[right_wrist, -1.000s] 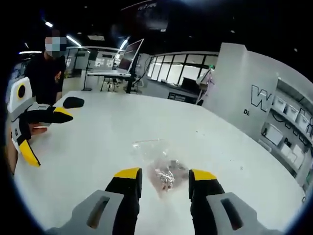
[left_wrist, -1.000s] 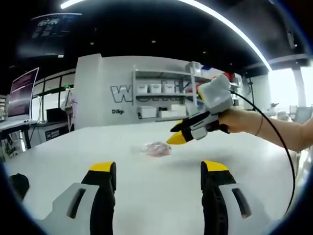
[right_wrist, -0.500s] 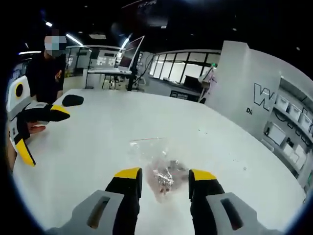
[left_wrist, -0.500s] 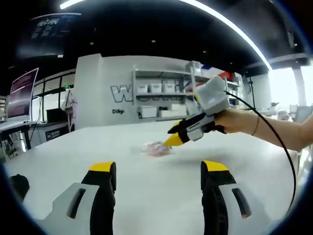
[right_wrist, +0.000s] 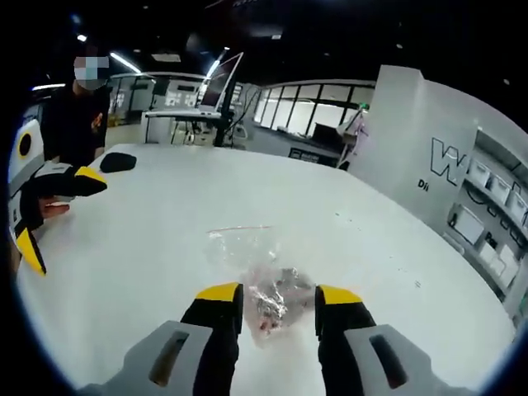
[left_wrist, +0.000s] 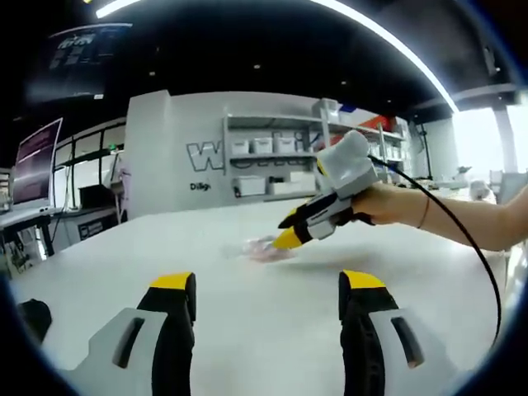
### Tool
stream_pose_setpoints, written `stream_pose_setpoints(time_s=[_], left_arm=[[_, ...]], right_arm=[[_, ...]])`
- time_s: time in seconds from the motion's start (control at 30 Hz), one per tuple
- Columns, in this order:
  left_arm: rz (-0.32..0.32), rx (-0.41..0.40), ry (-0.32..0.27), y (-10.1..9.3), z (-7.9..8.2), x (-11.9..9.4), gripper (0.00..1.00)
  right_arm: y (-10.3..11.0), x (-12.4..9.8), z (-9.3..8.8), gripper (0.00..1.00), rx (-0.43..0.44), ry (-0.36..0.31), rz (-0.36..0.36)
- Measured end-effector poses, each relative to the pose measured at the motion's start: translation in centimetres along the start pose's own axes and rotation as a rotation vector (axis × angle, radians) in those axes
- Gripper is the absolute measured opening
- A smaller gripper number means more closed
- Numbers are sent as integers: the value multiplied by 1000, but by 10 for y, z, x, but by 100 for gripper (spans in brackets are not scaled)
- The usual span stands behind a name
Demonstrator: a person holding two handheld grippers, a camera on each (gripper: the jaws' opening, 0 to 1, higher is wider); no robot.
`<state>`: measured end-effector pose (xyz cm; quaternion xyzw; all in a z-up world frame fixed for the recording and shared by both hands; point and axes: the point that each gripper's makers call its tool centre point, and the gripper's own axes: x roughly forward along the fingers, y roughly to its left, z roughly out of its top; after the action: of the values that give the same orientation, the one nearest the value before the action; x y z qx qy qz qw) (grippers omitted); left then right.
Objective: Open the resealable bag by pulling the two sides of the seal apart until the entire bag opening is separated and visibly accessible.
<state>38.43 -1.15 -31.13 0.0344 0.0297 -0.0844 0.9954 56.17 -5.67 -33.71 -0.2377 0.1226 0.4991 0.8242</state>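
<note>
- Reading the far wall [left_wrist: 177,157] in the left gripper view: large grey letters begin with "W", the rest hidden behind shelves [left_wrist: 264,165]; smaller text beneath starts "Di". In the right gripper view the same wall reads "W" and "Di" at the right edge. No further writing is legible.
- Right gripper [right_wrist: 270,294]: seen in its own view, both yellow-tipped jaws stand apart, low over the white counter [right_wrist: 148,247], clamped on nothing.
- Resealable bag [right_wrist: 262,276]: clear, lying flat on the counter. Its near part, holding crumpled contents, sits between the two jaw tips; whether the tips touch it cannot be told. Its seal edge lies at the far side, toward the counter's middle.
- Left gripper view: the right gripper [left_wrist: 290,231] comes in from the right, held in a hand [left_wrist: 388,205] with the forearm extended, tips angled down at the bag [left_wrist: 262,247].
- Left gripper [left_wrist: 268,285]: jaws apart, empty, near side of the counter, well apart from the bag.
- Right gripper view, far left: the left gripper [right_wrist: 45,210] is held in a hand near a dark object [right_wrist: 117,162] on the counter.
</note>
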Motion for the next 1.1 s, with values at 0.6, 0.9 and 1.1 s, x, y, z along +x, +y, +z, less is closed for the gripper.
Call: stream_pose_setpoints(time_s=[0.6, 0.9, 1.1], left_arm=[[14, -1, 11, 7, -5, -1, 69], [6, 2, 2, 4, -1, 1, 69], [4, 4, 3, 3, -1, 1, 69]], right_arm=[[3, 11, -9, 24, 8, 28, 16], [3, 11, -10, 17, 13, 33, 21], [0, 12, -11, 9, 10, 33, 16]])
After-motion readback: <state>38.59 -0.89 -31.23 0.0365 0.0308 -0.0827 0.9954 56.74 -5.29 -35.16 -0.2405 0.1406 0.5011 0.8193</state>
